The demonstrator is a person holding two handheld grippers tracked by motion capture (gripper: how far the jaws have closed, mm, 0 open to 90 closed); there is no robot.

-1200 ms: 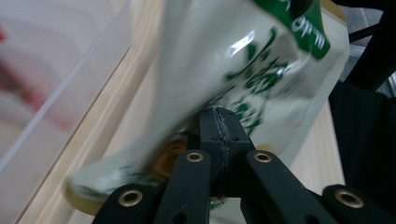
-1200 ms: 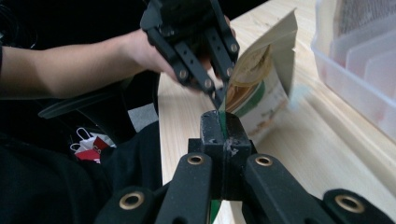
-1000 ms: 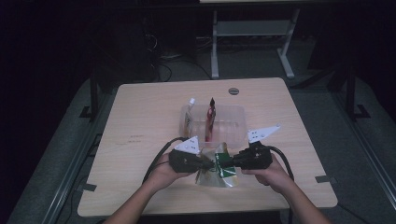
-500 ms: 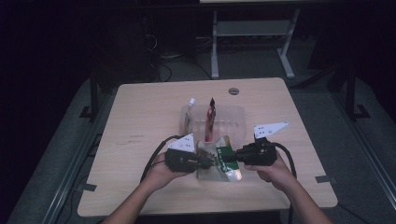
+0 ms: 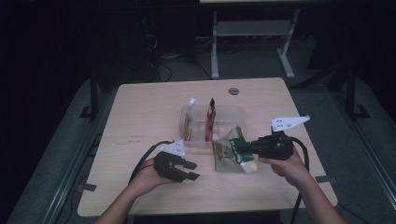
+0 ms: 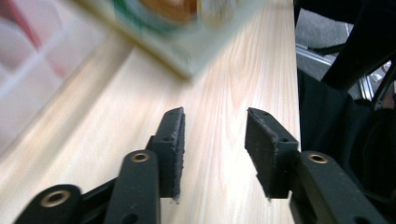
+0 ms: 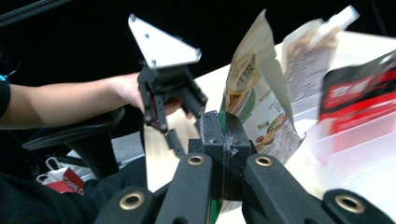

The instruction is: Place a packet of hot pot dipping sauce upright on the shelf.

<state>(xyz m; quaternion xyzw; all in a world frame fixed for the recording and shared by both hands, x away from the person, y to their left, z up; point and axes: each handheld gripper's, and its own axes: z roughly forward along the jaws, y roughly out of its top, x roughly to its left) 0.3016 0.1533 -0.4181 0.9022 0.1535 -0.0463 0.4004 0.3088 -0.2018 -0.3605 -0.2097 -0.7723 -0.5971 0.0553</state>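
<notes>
The right tongs (image 5: 243, 148) are clamped on the green edge of a snack pouch (image 5: 229, 154), holding it just in front of the clear plastic bin (image 5: 233, 114) on the worktop (image 5: 140, 116). In the right gripper view the black jaws press together on the pouch's (image 7: 254, 107) edge. The left tongs (image 5: 189, 170) sit spread apart with nothing between them, near the bin's front left corner and apart from the pouch. Inside the bin a spouted pouch (image 5: 188, 122) and a red sachet (image 5: 210, 119) stand upright, the red one in the middle.
</notes>
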